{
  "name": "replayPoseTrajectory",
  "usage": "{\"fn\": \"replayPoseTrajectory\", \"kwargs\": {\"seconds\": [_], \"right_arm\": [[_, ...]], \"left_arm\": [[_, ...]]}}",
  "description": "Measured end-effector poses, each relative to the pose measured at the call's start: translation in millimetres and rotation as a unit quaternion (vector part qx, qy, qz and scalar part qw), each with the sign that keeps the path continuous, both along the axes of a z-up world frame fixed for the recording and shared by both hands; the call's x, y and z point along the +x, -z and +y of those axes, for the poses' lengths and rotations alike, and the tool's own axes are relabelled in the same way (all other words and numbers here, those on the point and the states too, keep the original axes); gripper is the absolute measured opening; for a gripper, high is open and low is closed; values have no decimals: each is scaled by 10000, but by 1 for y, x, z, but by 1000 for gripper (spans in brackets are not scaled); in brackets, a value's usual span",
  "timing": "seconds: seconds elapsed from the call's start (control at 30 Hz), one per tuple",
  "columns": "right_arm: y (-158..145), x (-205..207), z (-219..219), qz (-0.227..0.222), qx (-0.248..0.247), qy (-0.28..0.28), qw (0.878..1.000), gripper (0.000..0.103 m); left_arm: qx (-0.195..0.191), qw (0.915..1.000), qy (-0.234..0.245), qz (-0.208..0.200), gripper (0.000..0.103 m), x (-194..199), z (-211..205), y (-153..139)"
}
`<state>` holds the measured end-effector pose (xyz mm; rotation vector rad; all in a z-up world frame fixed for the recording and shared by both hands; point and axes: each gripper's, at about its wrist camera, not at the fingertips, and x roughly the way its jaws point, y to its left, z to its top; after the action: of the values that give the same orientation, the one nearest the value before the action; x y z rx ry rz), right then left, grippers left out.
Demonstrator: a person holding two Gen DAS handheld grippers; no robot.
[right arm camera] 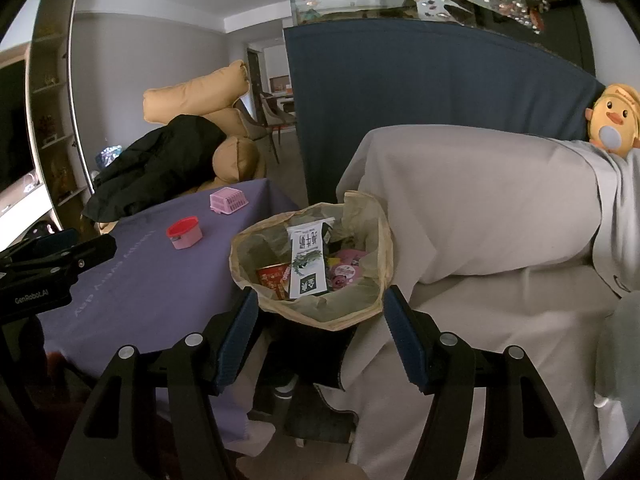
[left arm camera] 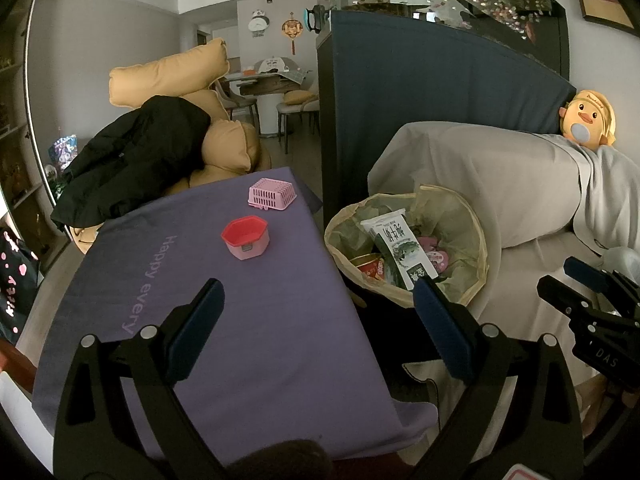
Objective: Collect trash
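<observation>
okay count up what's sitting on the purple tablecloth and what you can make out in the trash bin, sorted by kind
On the tablecloth:
Pink basket: 1
Red-rimmed pink cup: 1
In the bin:
Milk carton: 1
Red snack cup: 1
Pink wrappers: at least 2, partly hidden
Total: at least 6

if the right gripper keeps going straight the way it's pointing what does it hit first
Most likely the lined trash bin, whose near rim sits between the open right gripper fingers, milk carton just beyond. Depth is unclear.
</observation>
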<state>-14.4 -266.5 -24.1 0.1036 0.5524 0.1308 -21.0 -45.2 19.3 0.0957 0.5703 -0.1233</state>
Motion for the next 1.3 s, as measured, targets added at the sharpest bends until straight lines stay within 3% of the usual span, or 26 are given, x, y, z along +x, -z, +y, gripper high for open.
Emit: {"fn": "replayPoseTrajectory", "kwargs": {"seconds": [1.3], "right_arm": [[4,4,-11,-10,-68,150,9999,62]], "left_arm": [[-87,9998,-6,152,91,5,10,7]]}}
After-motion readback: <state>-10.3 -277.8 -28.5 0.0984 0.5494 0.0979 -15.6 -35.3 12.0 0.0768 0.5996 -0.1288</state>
